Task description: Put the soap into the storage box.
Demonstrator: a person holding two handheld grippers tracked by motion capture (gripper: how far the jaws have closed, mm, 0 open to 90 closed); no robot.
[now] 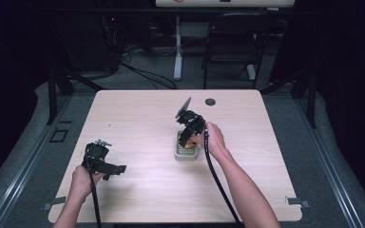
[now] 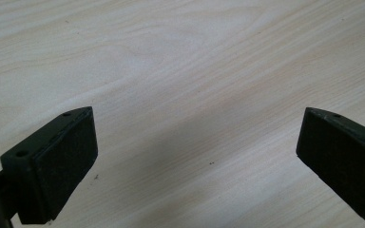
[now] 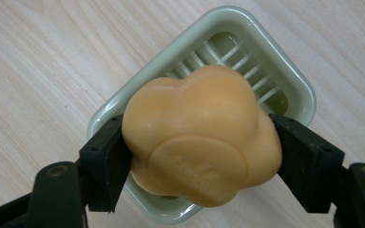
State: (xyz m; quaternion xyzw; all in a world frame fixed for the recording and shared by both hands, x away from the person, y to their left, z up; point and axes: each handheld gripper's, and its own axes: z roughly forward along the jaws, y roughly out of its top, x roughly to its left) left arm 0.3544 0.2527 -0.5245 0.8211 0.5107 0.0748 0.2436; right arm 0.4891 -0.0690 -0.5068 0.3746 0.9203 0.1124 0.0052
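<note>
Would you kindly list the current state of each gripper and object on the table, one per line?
Right gripper: shut on the orange soap, held over the dish.
Orange soap: clamped between both jaws; whether it touches the dish cannot be told.
Soap dish: pale green, upright on the table, slatted floor partly visible.
Left gripper: open, jaws wide apart, nothing between them, above bare wood.
Table: light wood.

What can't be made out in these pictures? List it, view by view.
- Right gripper view: whether the orange soap rests on the green soap dish or hangs above it; the soap covers the dish floor beneath it.
- Right gripper view: the stamped lettering on the soap is too blurred to read.
- High view: the soap is too small, mostly behind the right gripper.
- Left gripper view: the left gripper jaw bases are cut off by the bottom edge.
</note>
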